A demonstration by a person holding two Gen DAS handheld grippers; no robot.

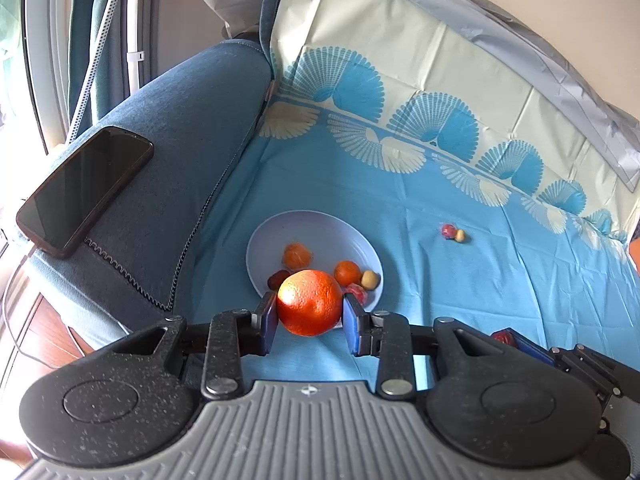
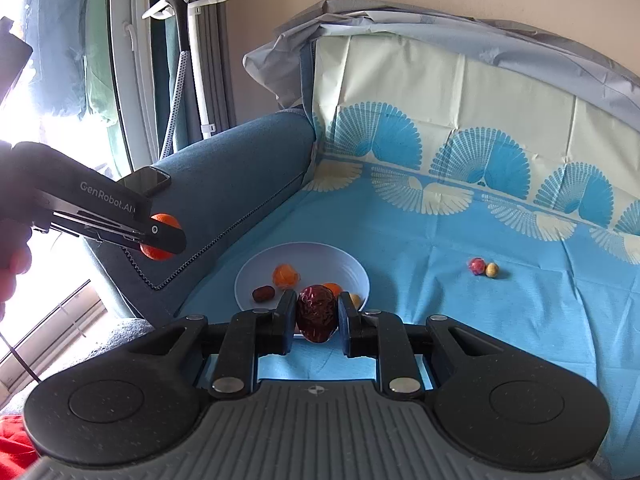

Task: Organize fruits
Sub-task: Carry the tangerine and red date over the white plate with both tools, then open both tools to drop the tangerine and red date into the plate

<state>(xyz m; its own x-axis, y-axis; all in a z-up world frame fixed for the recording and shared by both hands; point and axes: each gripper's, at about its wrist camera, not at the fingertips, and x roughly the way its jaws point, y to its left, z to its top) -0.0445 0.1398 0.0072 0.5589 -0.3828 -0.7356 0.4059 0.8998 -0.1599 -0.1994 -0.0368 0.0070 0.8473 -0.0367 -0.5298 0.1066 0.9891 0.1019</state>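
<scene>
- Between the blue pads of the left gripper, a large orange is clamped from both sides and held above the near rim of the plate; sunlight falls on its left face.
- Seen from the right wrist camera, the same left gripper enters at the left edge, marked "GenRobot.AI", with the orange showing above and below its finger, in front of the sofa arm.
- Right gripper: its fingers close on a wrinkled dark red date, held just in front of the plate.
- Pale lilac plate, resting on the blue cloth near the sofa arm. It contains a peeled mandarin, a small whole mandarin, a second dark date, a small yellowish round fruit and a red-pink item whose kind cannot be told.
- Loose fruit on the cloth, well apart from the plate to the right: a small pink-red piece touching a small yellowish piece.
- Black smartphone, lying screen up on top of the sofa arm.
- Fan-patterned cover, draped over the sofa back behind the cloth.
- Garment steamer on a white stand, upright beside the window at the left.
</scene>
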